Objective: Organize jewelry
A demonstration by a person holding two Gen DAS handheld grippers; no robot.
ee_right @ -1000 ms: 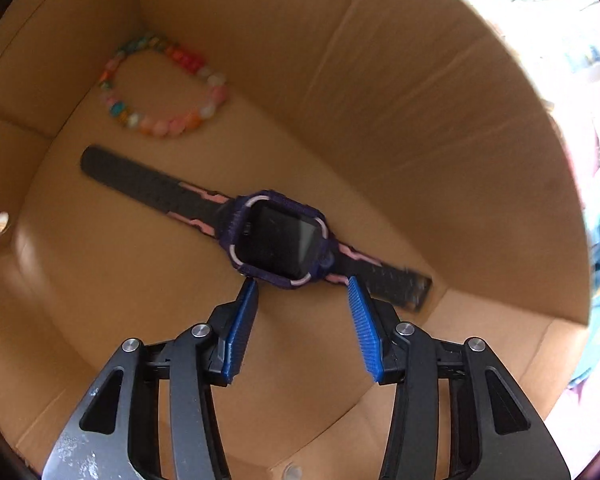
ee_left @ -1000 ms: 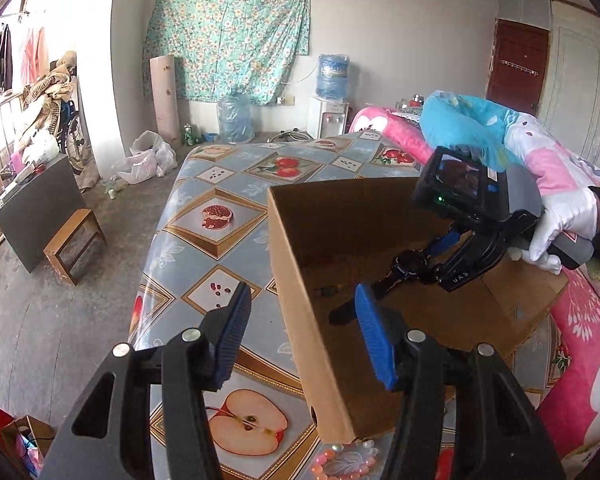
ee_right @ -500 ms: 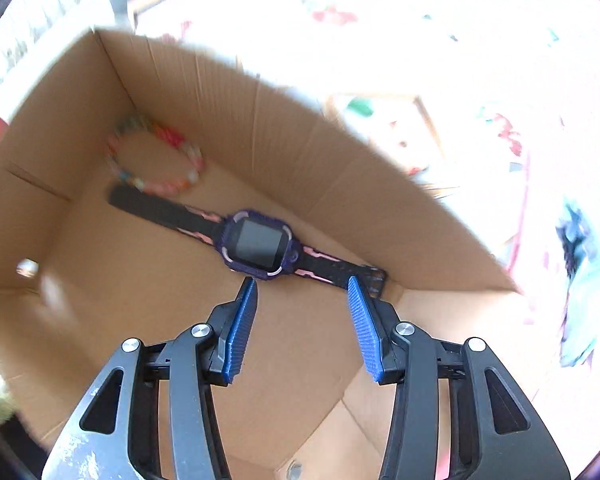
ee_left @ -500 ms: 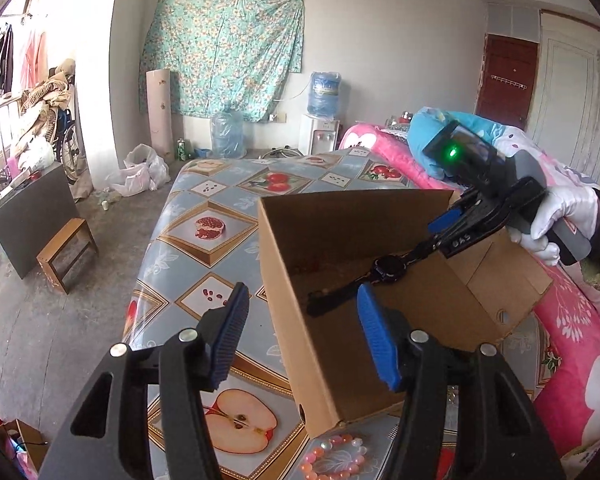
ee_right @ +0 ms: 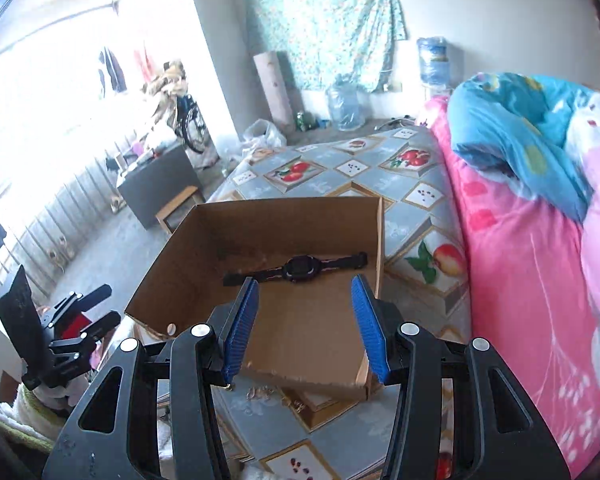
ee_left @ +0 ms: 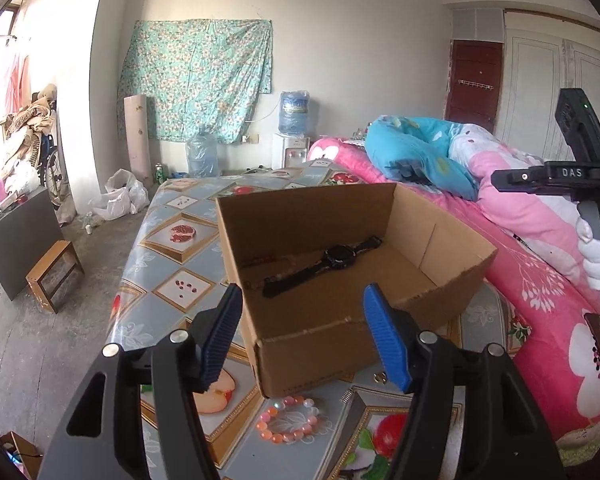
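Left wrist only: pink bracelet (ee_left: 287,421) outside box (ee_left: 308,332)

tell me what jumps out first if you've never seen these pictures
An open cardboard box stands on the fruit-patterned table with a dark watch lying flat inside. A pink bead bracelet lies on the table just outside the box's near wall. A bright pink quilt runs along the table's side.

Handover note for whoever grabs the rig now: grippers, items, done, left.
Left gripper: open, empty, jaws just widened, near the box front.
Right gripper: open, empty, jaws just widened, clear of the cardboard box.
Watch: flat on the box floor. Beads beside it, partly hidden.
Pink bead bracelet: on the tablecloth, outside the box front.
Done: watch boxed.
Left: probably the pink bracelet.
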